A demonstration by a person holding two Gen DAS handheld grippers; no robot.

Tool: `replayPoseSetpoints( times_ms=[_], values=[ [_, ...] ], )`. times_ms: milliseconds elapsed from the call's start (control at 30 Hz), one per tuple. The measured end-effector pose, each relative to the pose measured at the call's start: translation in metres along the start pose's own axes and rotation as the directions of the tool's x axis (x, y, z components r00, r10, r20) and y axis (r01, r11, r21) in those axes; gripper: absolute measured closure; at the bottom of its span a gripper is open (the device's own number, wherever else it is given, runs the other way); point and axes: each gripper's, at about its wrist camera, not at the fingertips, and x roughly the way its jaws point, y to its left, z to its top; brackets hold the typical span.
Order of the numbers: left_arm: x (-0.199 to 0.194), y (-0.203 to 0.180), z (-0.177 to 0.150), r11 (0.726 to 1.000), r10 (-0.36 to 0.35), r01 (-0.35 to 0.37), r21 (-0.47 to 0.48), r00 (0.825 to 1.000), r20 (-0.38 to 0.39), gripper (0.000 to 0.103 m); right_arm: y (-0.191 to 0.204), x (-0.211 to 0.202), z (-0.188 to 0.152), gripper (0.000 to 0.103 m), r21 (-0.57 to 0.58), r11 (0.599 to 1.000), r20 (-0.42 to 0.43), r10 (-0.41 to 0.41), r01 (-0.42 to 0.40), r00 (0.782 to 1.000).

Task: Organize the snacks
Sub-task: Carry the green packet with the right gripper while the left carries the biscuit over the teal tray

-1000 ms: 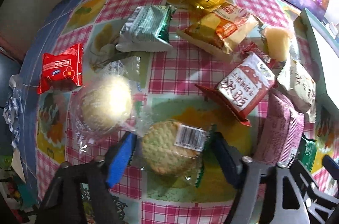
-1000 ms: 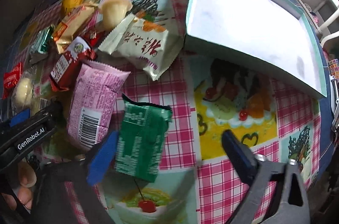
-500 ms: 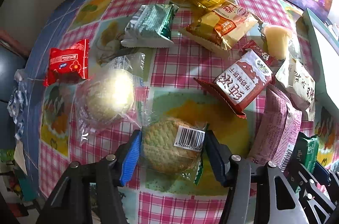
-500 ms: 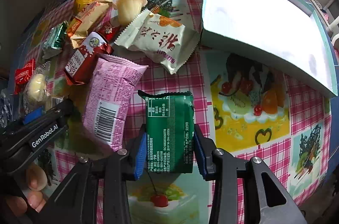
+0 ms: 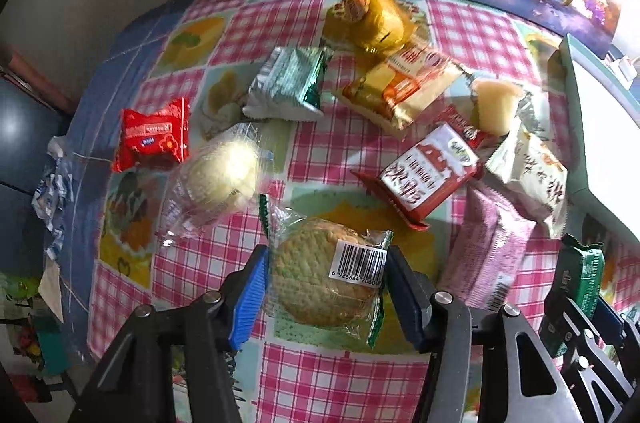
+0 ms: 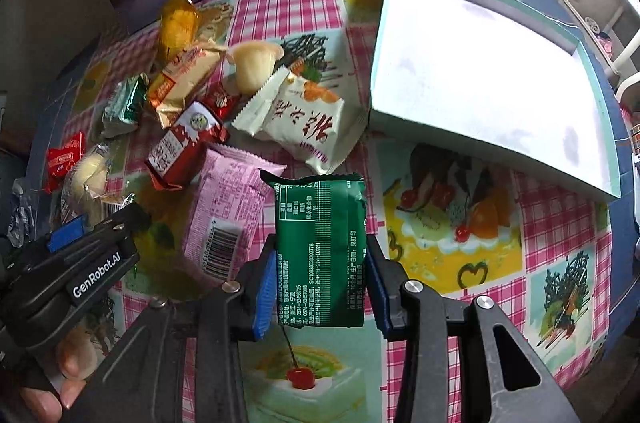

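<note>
My left gripper (image 5: 326,287) is shut on a round biscuit in a clear wrapper with a barcode (image 5: 312,275), held just above the checked tablecloth. My right gripper (image 6: 320,287) is shut on a dark green packet (image 6: 320,235), also lifted off the cloth. In the left wrist view the same green packet (image 5: 580,279) shows at the lower right. A teal tray with a white floor (image 6: 480,157) lies to the upper right of the right gripper, with nothing in it.
Loose snacks lie between the grippers and the back wall: a pink packet (image 6: 224,207), a red-and-white packet (image 5: 428,175), a white packet (image 6: 304,127), a jelly cup (image 5: 494,103), a silver-green packet (image 5: 288,85), a red packet (image 5: 154,135), a wrapped bun (image 5: 216,179).
Both grippers went from open to shut, the left on the biscuit, the right on the green packet. Both have since risen with their packets.
</note>
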Motion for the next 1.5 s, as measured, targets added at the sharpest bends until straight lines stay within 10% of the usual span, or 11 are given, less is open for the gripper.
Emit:
replayPoseSetpoints(
  times_ms=[1000,1500],
  values=[
    [-0.118,-0.084,0.052,0.990,-0.104,0.086,0.108,0.980,0.170,0.042,-0.095,-0.084,0.050,0.061,0.163,0.982,0.141,-0.115,0.091,0.983],
    [-0.091,-0.178,0.072,0.955,-0.235,0.206,0.211,0.964,0.123,0.042,-0.196,-0.041,0.057,0.061,0.254,0.957,0.014,-0.146,0.138,0.989]
  ],
)
